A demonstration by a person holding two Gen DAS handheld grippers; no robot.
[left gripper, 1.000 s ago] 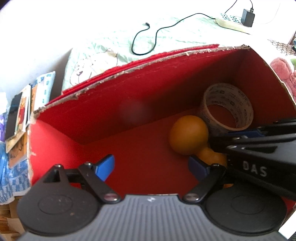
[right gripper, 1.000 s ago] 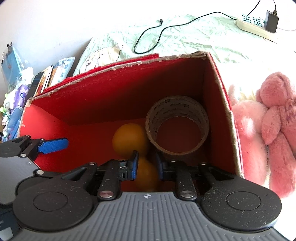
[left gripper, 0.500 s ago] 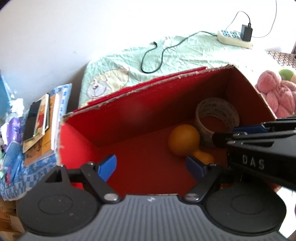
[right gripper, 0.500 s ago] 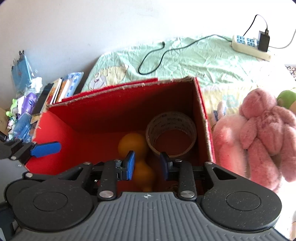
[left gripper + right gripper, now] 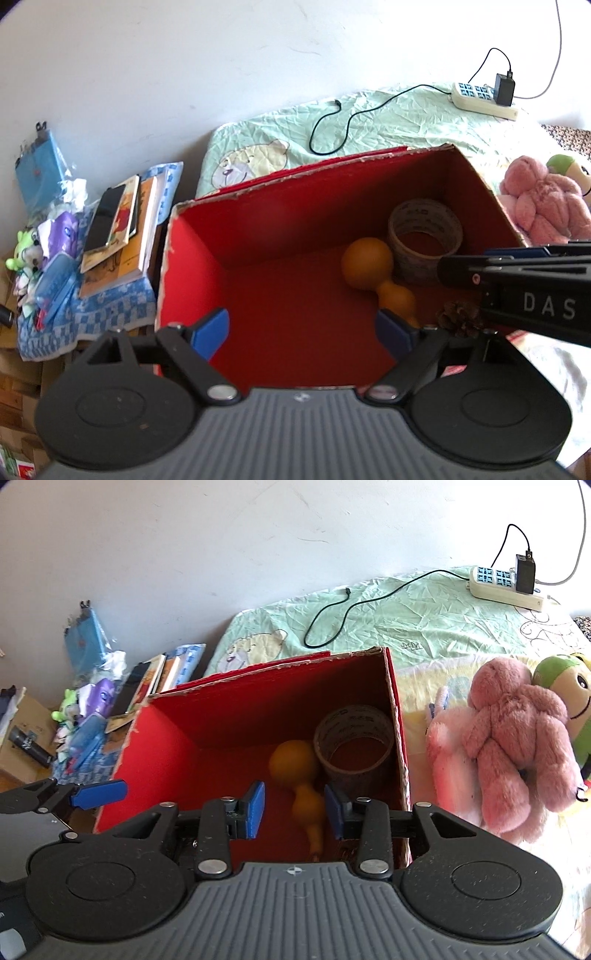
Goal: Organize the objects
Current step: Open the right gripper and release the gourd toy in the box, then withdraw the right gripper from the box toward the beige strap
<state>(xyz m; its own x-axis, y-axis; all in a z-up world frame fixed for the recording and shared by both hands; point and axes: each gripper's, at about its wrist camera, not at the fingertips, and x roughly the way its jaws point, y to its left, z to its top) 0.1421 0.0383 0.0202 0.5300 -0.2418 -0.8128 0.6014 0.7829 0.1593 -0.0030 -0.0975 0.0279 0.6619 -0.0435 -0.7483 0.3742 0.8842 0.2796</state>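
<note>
Scanning the left wrist view from the left edge: a pile of books and small plastic items (image 5: 110, 236) lies on a blue checked cloth at centre left. Next comes the open red-lined cardboard box (image 5: 192, 266), filling mid-frame on a pale green bedsheet (image 5: 388, 122). Left hand-held gripper (image 5: 301, 330) sits at lower centre, blue-padded fingers wide apart, nothing between them, hovering over the box's near edge.

Box contents, all toward the right side of its floor: an orange gourd-shaped object (image 5: 369, 264), large bulb farther up the frame and small bulb nearer; touching or just beside it, a brown roll of packing tape (image 5: 424, 236) lying flat in the far right corner; a small brown pine cone (image 5: 458, 317) near the right wall at lower right. Right hand-held gripper's black body crosses in from the right edge there.

Right wrist view: the right hand-held gripper (image 5: 293, 810) at lower centre, blue pads moderately apart, empty; the gourd's narrow end shows in the gap, down on the box floor. Right of the box, a pink plush toy (image 5: 517, 738) lies on the bed beside a green-capped plush doll (image 5: 569, 690). At upper right, a white power strip (image 5: 506, 587) with a black cable (image 5: 354, 609).
</note>
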